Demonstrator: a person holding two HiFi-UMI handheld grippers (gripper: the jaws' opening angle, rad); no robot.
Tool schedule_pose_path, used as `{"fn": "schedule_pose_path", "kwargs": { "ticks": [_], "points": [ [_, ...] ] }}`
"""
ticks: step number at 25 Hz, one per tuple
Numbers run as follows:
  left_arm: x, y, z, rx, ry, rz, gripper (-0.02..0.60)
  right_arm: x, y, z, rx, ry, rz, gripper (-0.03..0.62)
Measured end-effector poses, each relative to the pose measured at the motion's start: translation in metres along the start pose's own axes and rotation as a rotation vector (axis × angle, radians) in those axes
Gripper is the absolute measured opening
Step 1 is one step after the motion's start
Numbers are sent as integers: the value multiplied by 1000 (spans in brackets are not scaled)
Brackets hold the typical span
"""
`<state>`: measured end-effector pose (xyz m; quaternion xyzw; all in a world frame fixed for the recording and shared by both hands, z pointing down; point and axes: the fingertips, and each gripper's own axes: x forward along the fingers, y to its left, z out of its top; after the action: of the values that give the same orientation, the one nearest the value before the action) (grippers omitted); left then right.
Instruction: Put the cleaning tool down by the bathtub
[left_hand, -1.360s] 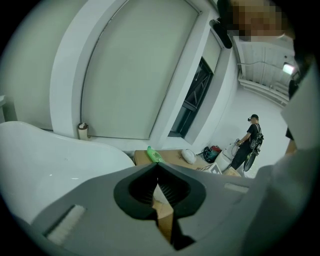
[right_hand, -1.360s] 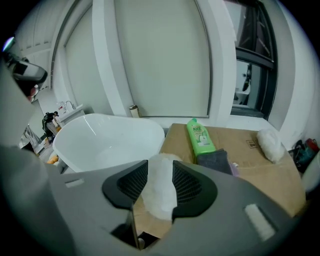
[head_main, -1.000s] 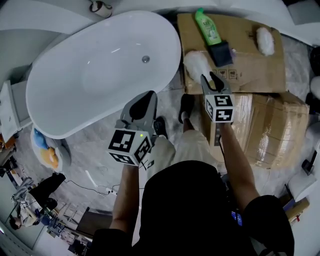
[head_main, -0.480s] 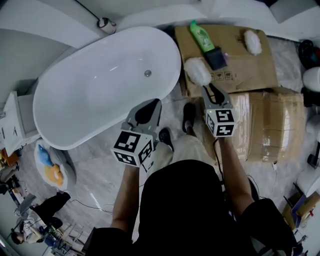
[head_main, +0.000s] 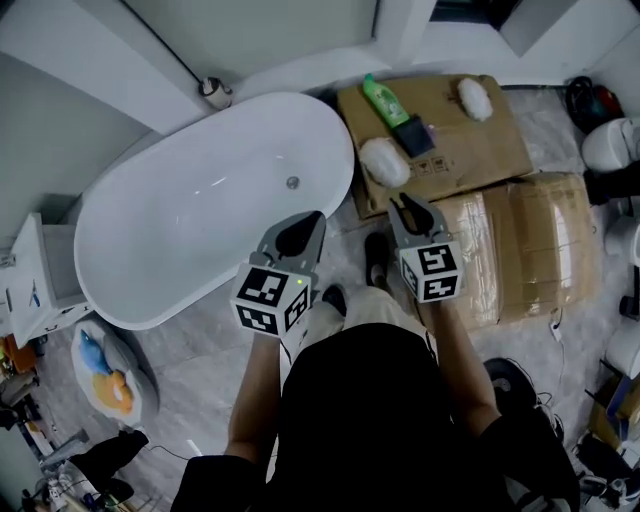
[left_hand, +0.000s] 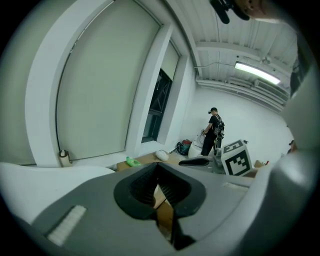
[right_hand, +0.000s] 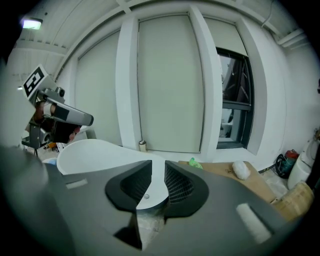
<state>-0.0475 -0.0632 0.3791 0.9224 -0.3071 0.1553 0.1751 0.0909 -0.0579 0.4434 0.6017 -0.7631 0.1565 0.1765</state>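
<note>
The cleaning tool, a white fluffy pad (head_main: 385, 162), lies on the flat cardboard (head_main: 500, 150) right beside the white bathtub (head_main: 200, 240). My right gripper (head_main: 413, 204) hovers a short way behind the pad and does not touch it. Its jaws are closing with nothing between them; through the gap in the right gripper view (right_hand: 158, 165) I see only the bathtub (right_hand: 100, 152). My left gripper (head_main: 300, 226) hangs over the tub's near rim, its jaws (left_hand: 157, 167) together and holding nothing.
A green bottle (head_main: 385, 100), a dark block (head_main: 415, 137) and a second white pad (head_main: 472, 98) share the cardboard. A wrapped box (head_main: 520, 250) sits to the right. A bag (head_main: 105, 375) lies left of the tub. A person in black (left_hand: 214, 130) stands far off.
My right gripper has drawn back from the white fluffy pad, which stays on the cardboard, and its jaws have narrowed. The left gripper has kept its place by the tub's rim.
</note>
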Motion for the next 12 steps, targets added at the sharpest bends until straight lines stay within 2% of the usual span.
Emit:
{"fn": "schedule_pose_path", "kwargs": {
  "ticks": [4, 12],
  "points": [
    [-17, -14, 6, 25, -44, -40, 2, -28, 21, 18, -7, -51, -13, 84],
    [-46, -37, 8, 78, -75, -73, 2, -83, 60, 50, -15, -120, -11, 77]
  ]
}}
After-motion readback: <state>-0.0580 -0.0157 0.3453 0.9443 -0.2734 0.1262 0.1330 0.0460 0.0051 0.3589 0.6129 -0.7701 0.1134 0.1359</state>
